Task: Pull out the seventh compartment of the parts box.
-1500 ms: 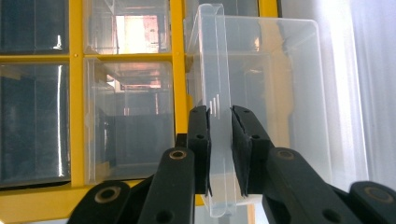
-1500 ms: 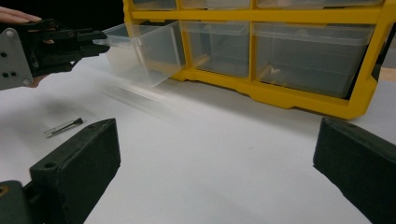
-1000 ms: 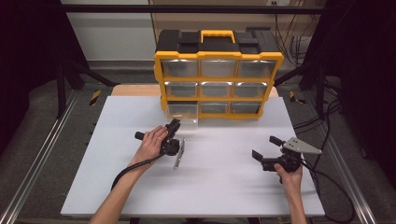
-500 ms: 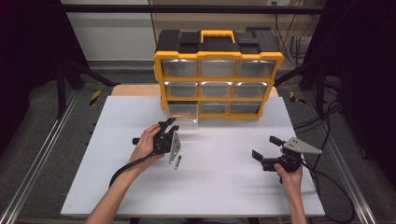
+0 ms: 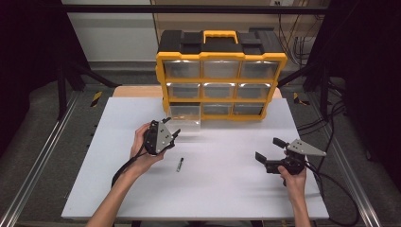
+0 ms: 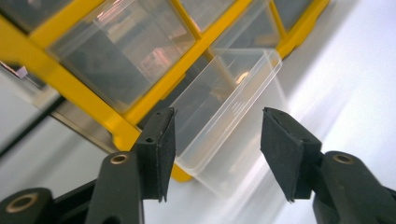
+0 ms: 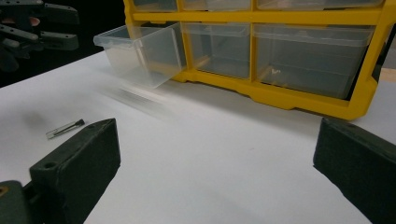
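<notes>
We take the yellow drawer cabinet (image 5: 221, 75) at the far edge of the white worktop (image 5: 222, 189) as our landmark. Its bottom-left clear drawer (image 5: 184, 115) is pulled out toward the near side and juts from the cabinet's front; in the left gripper view the same drawer (image 6: 224, 112) lies just beyond the jaws, between them in line of sight but apart from both. The left claw (image 5: 172, 134) is held in the person's left hand (image 5: 142, 146) just in front of that drawer, jaws wide apart and holding nothing. A small dark pin-like part with a pale end (image 5: 179, 164) lies flat on the worktop, nearer the person than the left claw and well in front of the cabinet's left column; in the right gripper view it (image 7: 65, 129) rests alone on the bare surface. The right claw (image 5: 268, 153) sits low over the worktop in front of the cabinet's right corner, well apart from it, jaws wide open and empty.
</notes>
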Available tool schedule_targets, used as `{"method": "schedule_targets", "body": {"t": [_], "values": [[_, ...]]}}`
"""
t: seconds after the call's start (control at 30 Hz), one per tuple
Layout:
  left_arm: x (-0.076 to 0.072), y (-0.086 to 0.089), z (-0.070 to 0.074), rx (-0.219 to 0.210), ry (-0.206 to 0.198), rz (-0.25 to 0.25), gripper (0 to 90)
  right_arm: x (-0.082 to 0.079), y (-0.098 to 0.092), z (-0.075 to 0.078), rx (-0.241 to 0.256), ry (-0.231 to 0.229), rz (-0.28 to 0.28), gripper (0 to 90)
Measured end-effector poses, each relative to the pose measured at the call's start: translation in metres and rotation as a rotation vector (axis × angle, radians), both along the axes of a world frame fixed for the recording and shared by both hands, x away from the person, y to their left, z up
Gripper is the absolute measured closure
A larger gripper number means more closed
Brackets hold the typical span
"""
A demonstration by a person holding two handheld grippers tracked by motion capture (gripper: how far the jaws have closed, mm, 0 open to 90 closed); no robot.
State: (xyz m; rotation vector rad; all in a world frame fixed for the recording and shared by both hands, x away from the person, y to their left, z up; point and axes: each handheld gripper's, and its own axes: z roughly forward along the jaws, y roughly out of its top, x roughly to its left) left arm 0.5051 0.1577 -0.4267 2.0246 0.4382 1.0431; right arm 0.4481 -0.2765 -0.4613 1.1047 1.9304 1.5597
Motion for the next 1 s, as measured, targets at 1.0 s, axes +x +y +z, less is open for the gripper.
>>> {"method": "schedule_targets", "body": {"t": [1.0], "values": [[-0.032,0.043,0.011,-0.479,0.243,-0.107,10.8,0.000,0.001,0.000,-0.005,0.000,0.005,1.2]]}}
